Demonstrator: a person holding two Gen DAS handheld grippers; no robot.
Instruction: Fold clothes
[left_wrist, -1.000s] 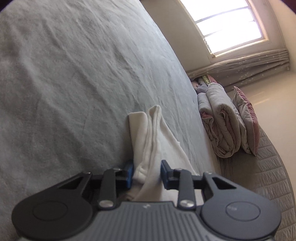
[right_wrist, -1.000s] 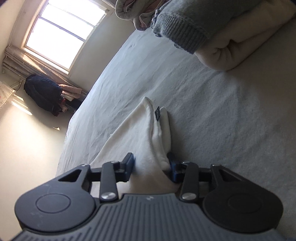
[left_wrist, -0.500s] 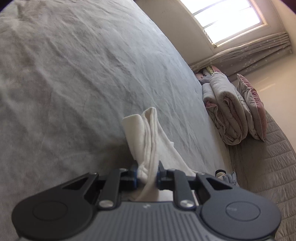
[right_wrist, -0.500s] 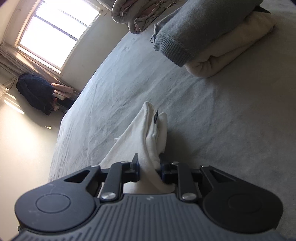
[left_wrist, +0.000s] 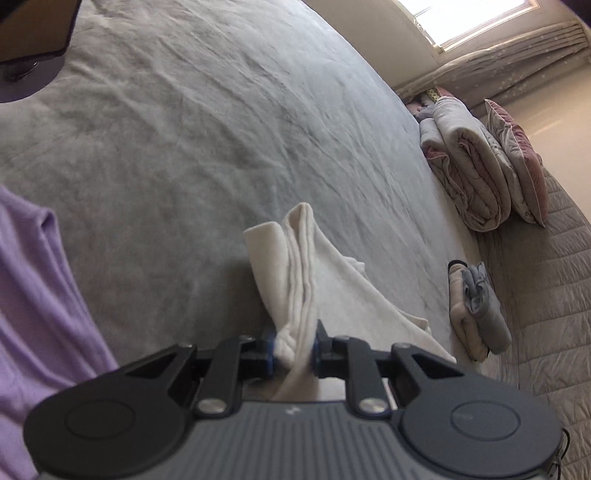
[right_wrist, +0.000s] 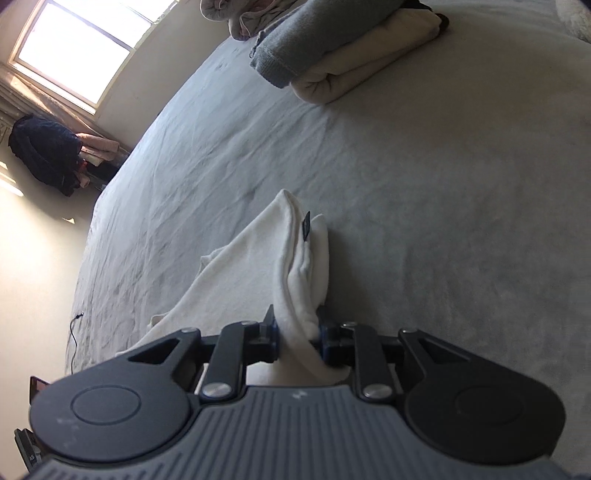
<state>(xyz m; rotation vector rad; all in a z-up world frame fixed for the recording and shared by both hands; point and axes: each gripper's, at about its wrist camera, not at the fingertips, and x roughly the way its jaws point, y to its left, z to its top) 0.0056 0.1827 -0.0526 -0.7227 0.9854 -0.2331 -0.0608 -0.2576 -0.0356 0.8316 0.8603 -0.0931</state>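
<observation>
A white garment (left_wrist: 314, 280) lies on the grey bed (left_wrist: 207, 122), bunched into folds at one end. My left gripper (left_wrist: 293, 350) is shut on that bunched edge and lifts it. In the right wrist view the same white garment (right_wrist: 258, 258) shows with a small dark label near its tip. My right gripper (right_wrist: 299, 338) is shut on its other bunched edge. The cloth between the two grippers trails down over the bed.
A lilac garment (left_wrist: 37, 295) lies at the left. A small folded stack (left_wrist: 476, 314) and rolled quilts (left_wrist: 469, 162) sit at the bed's right side. A grey sweater on a cream folded piece (right_wrist: 332, 51) lies ahead of the right gripper. A cable (right_wrist: 74, 332) lies on the bed.
Both grippers have closed from open onto the white garment's bunched edges and have lifted and pulled back with it. More of the bed and the lilac garment have come into view.
</observation>
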